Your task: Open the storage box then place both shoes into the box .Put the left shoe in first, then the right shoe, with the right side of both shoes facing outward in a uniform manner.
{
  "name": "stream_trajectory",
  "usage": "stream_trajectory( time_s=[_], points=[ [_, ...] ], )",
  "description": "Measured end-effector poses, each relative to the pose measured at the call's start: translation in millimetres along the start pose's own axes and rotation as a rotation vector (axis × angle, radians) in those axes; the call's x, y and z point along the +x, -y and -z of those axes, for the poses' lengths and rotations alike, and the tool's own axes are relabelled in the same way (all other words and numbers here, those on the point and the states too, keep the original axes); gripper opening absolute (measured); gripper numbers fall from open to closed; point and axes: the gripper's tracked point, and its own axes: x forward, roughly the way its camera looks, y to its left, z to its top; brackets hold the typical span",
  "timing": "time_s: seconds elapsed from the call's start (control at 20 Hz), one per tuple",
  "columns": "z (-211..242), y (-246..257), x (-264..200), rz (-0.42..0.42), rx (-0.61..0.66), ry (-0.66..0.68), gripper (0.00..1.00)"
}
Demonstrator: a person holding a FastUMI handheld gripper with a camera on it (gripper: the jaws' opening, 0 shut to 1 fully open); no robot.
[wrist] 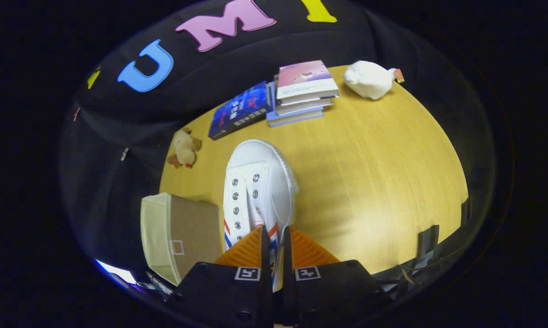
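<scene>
- The gripper (pixel 274 239) is sitting at the bottom centre of the frame, its two fingers drawn close together and clenching the side wall of a white sneaker (pixel 258 191) between them.
- The white sneaker is hanging in the grasp above the wooden table (pixel 369 182), its toe pointing toward the upper middle of the frame and its metal eyelets, without laces, facing the camera.
- Red and blue stripes are showing on the shoe's side, just ahead of the fingers.
- A beige fabric storage box (pixel 173 232) is standing in the lower left of the frame, just left of the shoe; whether it is open I cannot tell from this angle.
- A dark blue book (pixel 240 111) is lying flat beyond the shoe's toe, in the upper middle of the frame.
- A stack of books (pixel 301 93) with a pink cover on top is resting just right of the blue book.
- A white plush toy (pixel 369 79) is lying in the upper right, near the table's far edge.
- A small tan plush toy (pixel 184 148) is lying at the table's left edge, above the storage box.
</scene>
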Motion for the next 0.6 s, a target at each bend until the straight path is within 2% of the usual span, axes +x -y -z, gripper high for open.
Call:
stream_trajectory(
  time_s=[0.15, 0.45, 0.6],
  points=[
    [-7, -67, -21, -0.117, -0.039, 0.005, 0.13],
    [20, -174, -28, -0.263, -0.049, -0.067, 0.13],
    [47, -203, -8, -0.225, -0.034, -0.14, 0.13]
  ],
)
